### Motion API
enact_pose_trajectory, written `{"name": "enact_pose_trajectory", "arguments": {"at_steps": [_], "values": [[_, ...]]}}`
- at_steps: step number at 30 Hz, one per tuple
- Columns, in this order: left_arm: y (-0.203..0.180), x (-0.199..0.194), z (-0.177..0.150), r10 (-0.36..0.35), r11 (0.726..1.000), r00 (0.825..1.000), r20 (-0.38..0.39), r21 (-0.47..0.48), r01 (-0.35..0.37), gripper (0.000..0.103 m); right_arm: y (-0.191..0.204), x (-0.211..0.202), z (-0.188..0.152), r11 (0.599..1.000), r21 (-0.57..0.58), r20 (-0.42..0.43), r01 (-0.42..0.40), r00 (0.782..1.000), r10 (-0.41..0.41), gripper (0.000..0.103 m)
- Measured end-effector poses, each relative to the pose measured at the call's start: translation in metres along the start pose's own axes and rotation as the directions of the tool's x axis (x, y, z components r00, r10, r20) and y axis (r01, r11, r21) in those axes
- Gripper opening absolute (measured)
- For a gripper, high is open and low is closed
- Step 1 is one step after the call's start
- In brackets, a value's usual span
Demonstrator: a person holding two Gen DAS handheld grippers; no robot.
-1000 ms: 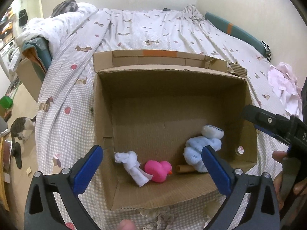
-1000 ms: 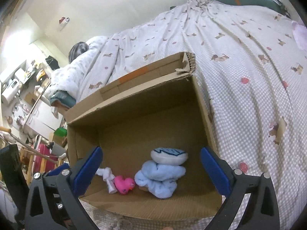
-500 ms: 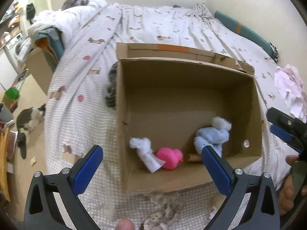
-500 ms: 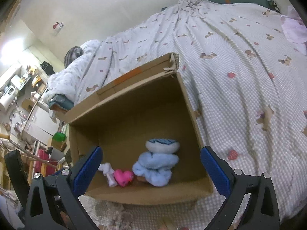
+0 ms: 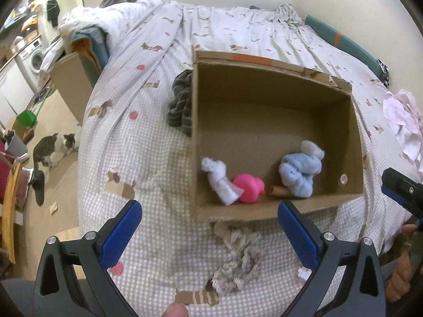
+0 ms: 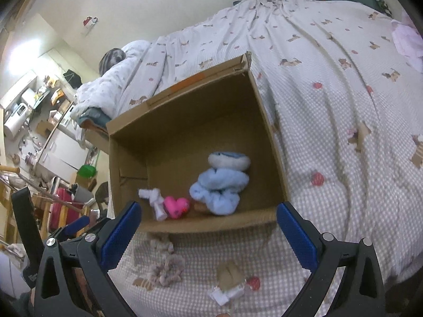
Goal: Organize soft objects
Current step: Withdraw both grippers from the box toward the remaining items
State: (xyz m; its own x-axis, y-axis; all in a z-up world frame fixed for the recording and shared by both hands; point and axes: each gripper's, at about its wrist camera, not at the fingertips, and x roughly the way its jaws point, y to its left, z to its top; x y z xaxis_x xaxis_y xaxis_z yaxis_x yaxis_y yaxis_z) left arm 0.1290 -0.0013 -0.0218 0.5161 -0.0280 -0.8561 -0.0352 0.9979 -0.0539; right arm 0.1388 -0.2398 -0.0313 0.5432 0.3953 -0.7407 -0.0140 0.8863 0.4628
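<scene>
Blue-padded left hand-held gripper [image 5: 208, 227] and right hand-held gripper [image 6: 208, 225], both spread wide, empty, above the bed [image 5: 148, 174]. Beige scrunchie [image 5: 238, 266] at 6 o'clock; cardboard box [image 5: 264, 214] at 12, holding white sock [image 5: 219, 178], pink toy [image 5: 249, 187], blue plush [image 5: 300, 171].

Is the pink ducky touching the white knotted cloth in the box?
Touching. In the left wrist view the pink duck presses against the white knotted cloth's lower end, no gap between them.
</scene>
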Motion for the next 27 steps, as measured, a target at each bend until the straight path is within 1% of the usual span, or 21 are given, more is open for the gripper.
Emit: {"name": "enact_pose_trajectory", "arguments": {"at_steps": [5,12,22,27], "values": [[0.012,-0.004,-0.015,0.005,0.999,1.0,-0.021,-0.035,-0.006,0.102,-0.001,-0.004,-0.014,1.0,0.005,-0.018,0.021,1.0,-0.021,0.103],[0.027,-0.002,-0.034,0.009,0.996,0.997,-0.072,-0.088,-0.015,0.102,0.002,-0.007,-0.032,0.999,-0.015,-0.041,0.039,0.998,-0.04,0.103],[0.03,0.003,-0.053,0.037,0.998,0.994,-0.103,-0.048,-0.042,0.102,-0.003,-0.004,-0.059,0.997,-0.041,-0.098,0.073,0.992,-0.076,0.103],[0.042,0.007,-0.056,0.039,0.996,0.992,-0.12,-0.076,-0.049,0.102,-0.013,0.001,-0.066,0.994,-0.027,-0.143,0.101,0.984,-0.104,0.103]]}}
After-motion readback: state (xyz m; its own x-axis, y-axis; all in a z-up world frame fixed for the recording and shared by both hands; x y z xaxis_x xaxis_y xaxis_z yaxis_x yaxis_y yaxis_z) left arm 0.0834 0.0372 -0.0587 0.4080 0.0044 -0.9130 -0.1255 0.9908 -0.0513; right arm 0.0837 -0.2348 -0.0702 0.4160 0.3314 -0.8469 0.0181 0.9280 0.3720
